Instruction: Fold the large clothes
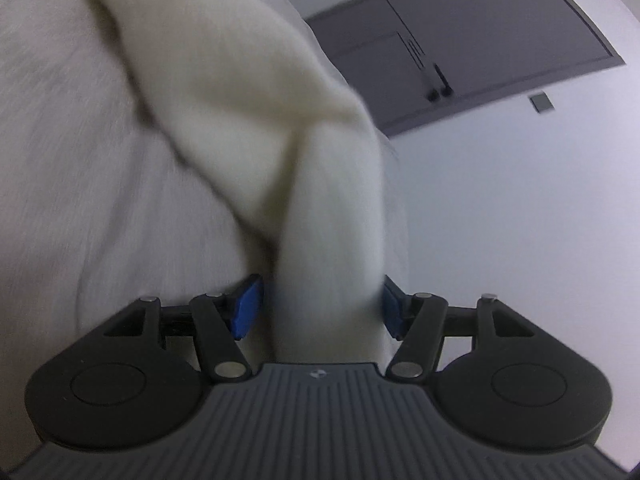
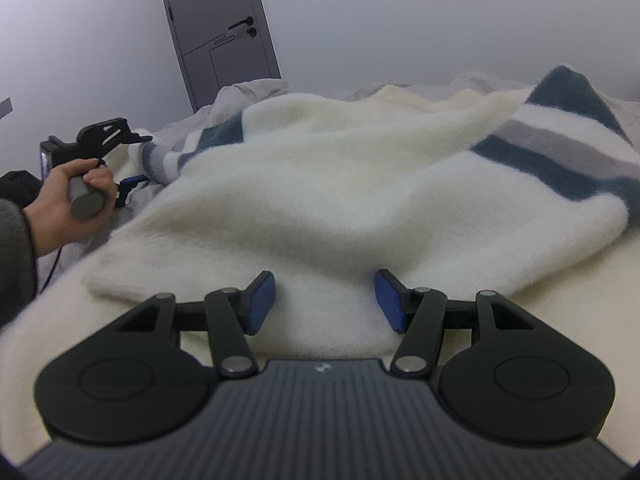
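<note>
Garment: a large cream sweater [image 2: 312, 184] with blue, grey and white striped bands, spread in loose folds across the bed [image 1: 52, 128]; I judge it only partly folded
Left gripper [image 1: 320, 304]: I have its blue pads on either side of a thick twisted bunch of the cream knit, which fills the gap between them; I read this as a grip, jaws about half apart because the bunch is bulky
Why held so: the fabric rises in a taut blurred rope from the pads, so I judge I am carrying this part across to lay it over the body
Right gripper [image 2: 325, 302]: jaws about half apart, resting low over the near edge of the sweater; knit lies between the pads, but whether they pinch it I cannot tell
Why placed so: I judge it anchors the near edge while the other side travels
Left hand [image 2: 76, 192]: wrapped round its handle beside the striped cuff
Background: grey door [image 2: 224, 40], pale wall
</note>
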Tool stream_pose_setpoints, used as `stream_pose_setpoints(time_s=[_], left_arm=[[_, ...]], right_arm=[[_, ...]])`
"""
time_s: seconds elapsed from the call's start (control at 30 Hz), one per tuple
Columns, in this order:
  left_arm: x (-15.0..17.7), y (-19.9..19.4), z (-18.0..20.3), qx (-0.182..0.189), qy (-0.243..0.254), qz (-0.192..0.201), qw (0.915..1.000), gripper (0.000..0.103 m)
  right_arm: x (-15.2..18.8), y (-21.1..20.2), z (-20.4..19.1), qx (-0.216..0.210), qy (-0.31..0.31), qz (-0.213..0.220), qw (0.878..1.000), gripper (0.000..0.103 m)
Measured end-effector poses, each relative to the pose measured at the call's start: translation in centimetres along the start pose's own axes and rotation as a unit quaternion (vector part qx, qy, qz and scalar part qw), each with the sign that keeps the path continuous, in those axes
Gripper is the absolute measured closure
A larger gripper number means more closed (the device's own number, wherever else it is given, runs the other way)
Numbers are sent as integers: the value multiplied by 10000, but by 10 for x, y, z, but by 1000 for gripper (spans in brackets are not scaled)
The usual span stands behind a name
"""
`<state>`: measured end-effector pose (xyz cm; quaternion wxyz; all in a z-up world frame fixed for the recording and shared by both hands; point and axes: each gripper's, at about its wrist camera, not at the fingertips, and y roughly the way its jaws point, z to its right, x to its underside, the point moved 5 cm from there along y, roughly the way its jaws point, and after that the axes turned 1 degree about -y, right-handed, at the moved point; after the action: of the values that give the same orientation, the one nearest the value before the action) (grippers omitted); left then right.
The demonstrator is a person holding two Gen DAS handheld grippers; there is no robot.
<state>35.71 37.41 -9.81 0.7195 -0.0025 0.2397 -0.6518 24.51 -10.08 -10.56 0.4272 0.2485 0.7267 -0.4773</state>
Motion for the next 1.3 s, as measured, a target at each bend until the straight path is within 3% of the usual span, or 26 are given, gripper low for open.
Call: stream_pose_setpoints(time_s=[0.1, 0.23, 0.37, 0.43, 0.5, 0.67, 0.83, 0.93, 1.1, 1.3], left_arm=[[-19, 10, 0, -257, 180, 393, 9987, 37], [-34, 29, 3, -581, 537, 383, 9961, 42], [-38, 33, 23, -905, 1212, 423, 9876, 61], [-35, 29, 35, -1180, 1562, 450, 9796, 72], [-30, 8, 50, -1224, 1970, 607, 9708, 75], [-11, -33, 129, -1110, 3241, 908, 9351, 77], [37, -93, 211, -785, 4353, 952, 8918, 77], [74, -129, 245, -656, 4761, 938, 8719, 78], [152, -184, 281, -260, 5141, 780, 8538, 77], [262, -218, 287, 145, 5467, 308, 8366, 78]], right_arm=[[-1, 2, -1, 13, -22, 4, 10000, 45], [-1, 2, -1, 21, -30, -7, 10000, 45], [-2, 1, -1, 35, -52, -17, 10000, 45], [-3, 1, -1, 42, -52, -24, 10000, 46], [-4, -1, 0, 64, -41, -4, 10000, 46], [-11, -15, 5, 161, 7, 135, 9998, 46], [-17, -37, 14, 179, 244, 222, 9993, 46], [-21, -58, 20, 122, 447, 288, 9985, 45], [-29, -96, 25, 220, 392, 458, 9979, 45], [-42, -146, 41, 340, 628, 856, 9938, 45]])
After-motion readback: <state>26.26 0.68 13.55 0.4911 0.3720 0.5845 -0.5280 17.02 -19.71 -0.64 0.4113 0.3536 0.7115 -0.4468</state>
